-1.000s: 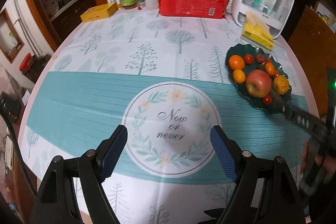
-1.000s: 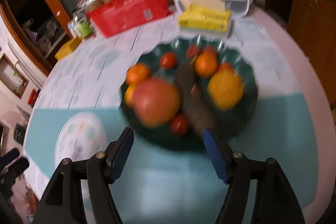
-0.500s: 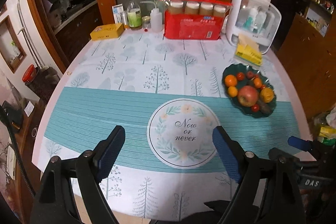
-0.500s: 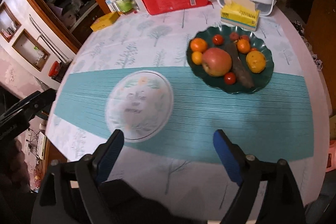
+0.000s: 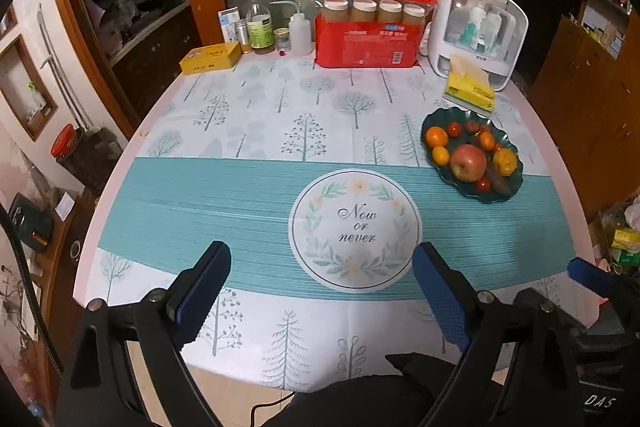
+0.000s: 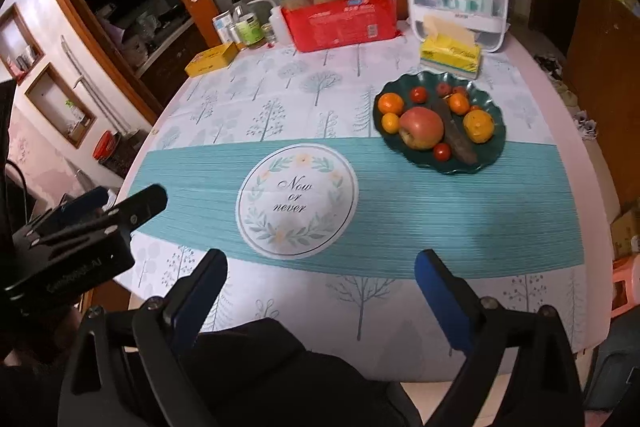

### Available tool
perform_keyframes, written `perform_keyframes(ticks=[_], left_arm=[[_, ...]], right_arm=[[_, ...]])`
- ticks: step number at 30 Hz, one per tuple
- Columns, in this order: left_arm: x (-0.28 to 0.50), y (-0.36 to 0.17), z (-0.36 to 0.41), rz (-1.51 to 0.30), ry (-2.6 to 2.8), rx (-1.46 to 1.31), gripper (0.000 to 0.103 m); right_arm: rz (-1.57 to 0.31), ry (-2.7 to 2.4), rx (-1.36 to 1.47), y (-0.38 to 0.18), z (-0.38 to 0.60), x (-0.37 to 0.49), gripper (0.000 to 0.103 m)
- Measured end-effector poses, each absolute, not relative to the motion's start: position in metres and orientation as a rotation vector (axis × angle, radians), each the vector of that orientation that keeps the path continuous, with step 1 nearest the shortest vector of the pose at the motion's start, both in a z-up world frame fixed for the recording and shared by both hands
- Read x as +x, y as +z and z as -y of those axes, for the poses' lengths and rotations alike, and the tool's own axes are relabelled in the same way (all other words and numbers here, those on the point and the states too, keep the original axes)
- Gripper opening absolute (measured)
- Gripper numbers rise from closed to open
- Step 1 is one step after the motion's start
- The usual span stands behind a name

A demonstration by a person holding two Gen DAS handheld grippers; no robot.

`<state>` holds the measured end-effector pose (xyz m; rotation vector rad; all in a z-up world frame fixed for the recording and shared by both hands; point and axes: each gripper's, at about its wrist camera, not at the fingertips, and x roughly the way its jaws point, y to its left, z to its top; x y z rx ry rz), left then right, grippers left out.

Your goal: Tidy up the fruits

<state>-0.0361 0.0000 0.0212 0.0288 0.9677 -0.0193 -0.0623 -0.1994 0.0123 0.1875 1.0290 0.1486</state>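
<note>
A dark green scalloped plate sits on the right side of the table. It holds a red apple, several oranges, small red tomatoes and a dark brown oblong piece. My left gripper is open and empty, over the table's near edge. My right gripper is open and empty, also back at the near edge, far from the plate. The left gripper also shows in the right wrist view.
A tree-print tablecloth covers the round table. At the back stand a red pack of jars, a white organizer box, a yellow tissue pack, bottles and a yellow tin.
Both grippers have pulled back and up from the table toward its near edge. The right gripper has left the plate, which now looks small and far. Both stay open.
</note>
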Motion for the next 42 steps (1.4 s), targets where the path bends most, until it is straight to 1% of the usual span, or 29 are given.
perform_keyframes(ticks=[2,4,9,16,42], left_arm=[[-0.037,0.02,0.0,-0.964,-0.011,0.034,0.093],[-0.037,0.019,0.0,-0.956,-0.011,0.04,0.098],[-0.035,0.02,0.002,-0.925,0.003,0.057,0.102],[-0.026,0.02,0.001,-0.916,0.027,0.065,0.102],[-0.017,0.01,0.006,-0.951,-0.001,0.074,0.102]], right_arm=[[-1.008,0.121,0.184,0.013,0.199,-0.064,0.103],[-1.001,0.111,0.188,0.013,0.199,-0.065,0.103],[-0.981,0.086,0.198,0.011,0.201,-0.061,0.103],[-0.965,0.088,0.183,0.011,0.198,-0.051,0.103],[-1.014,0.084,0.159,0.003,0.191,-0.043,0.103]])
